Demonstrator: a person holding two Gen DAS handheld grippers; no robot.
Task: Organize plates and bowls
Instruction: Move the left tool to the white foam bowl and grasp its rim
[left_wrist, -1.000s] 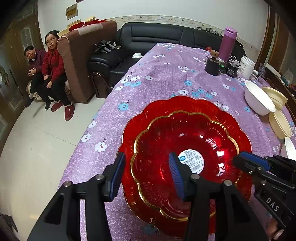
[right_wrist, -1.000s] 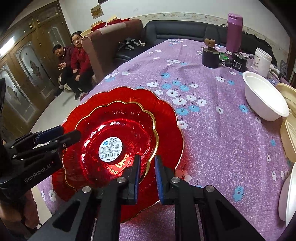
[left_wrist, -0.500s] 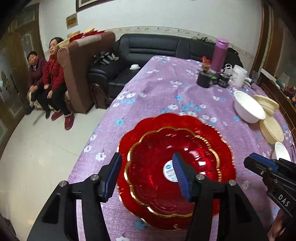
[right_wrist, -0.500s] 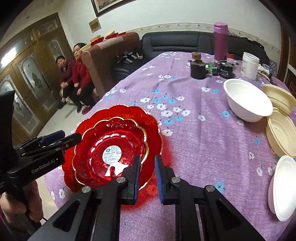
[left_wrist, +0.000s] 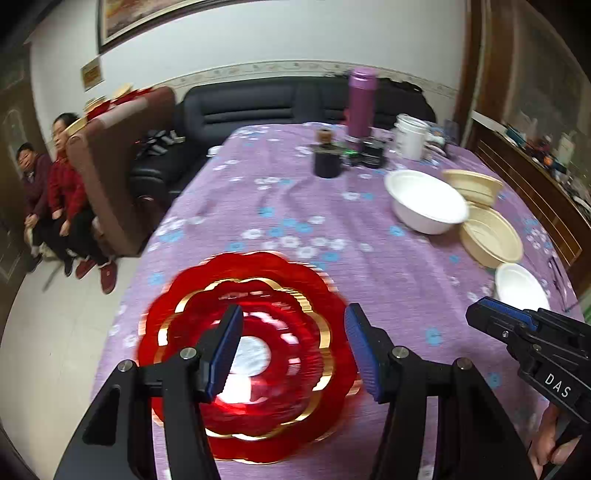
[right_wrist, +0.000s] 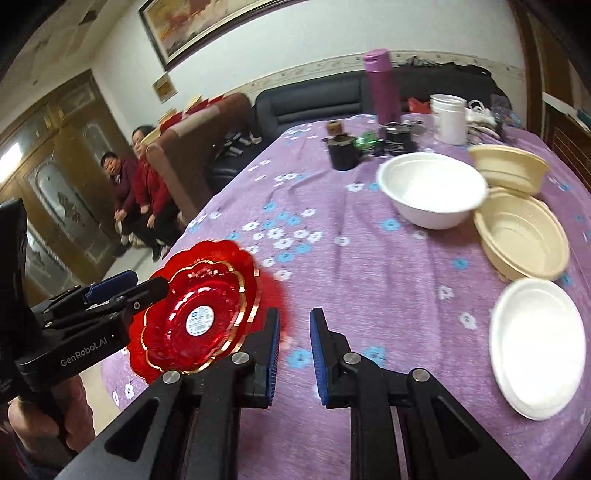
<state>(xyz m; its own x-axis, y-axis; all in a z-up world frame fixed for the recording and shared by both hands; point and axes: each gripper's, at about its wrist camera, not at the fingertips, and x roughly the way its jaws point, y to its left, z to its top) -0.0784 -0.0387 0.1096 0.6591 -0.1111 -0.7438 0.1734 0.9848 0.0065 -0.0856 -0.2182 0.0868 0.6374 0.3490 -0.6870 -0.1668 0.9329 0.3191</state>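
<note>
Your left gripper (left_wrist: 293, 347) stands about half open; its jaws have just been opening, and nothing lies between the blue pads (left_wrist: 226, 345), which hang above the table clear of any dish. Your right gripper (right_wrist: 293, 350) shows a narrow gap between its pads (right_wrist: 273, 350) and holds nothing. Below and ahead of the left fingers lie the red scalloped plates (left_wrist: 255, 354), a smaller gold-rimmed plate nested in a larger one, flat on the near left corner of the purple flowered tablecloth (left_wrist: 332, 258). Neither gripper touches them. To the right of both grippers sit the unsorted dishes: a white bowl (right_wrist: 432, 192) at mid table, two cream bowls (right_wrist: 522, 236) just beyond it on the right, touching one another, and a white plate (right_wrist: 539, 347) near the right edge. The relation that governs your next move is this: the white plate lies right of the right fingers and nearer that hand than the left. It is round, so no long axis constrains the grip; approach its rim, which probably calls for wider jaws. At the far end stand a purple flask (right_wrist: 380, 88) and a white cup (right_wrist: 448, 118), apart from the dishes.
</note>
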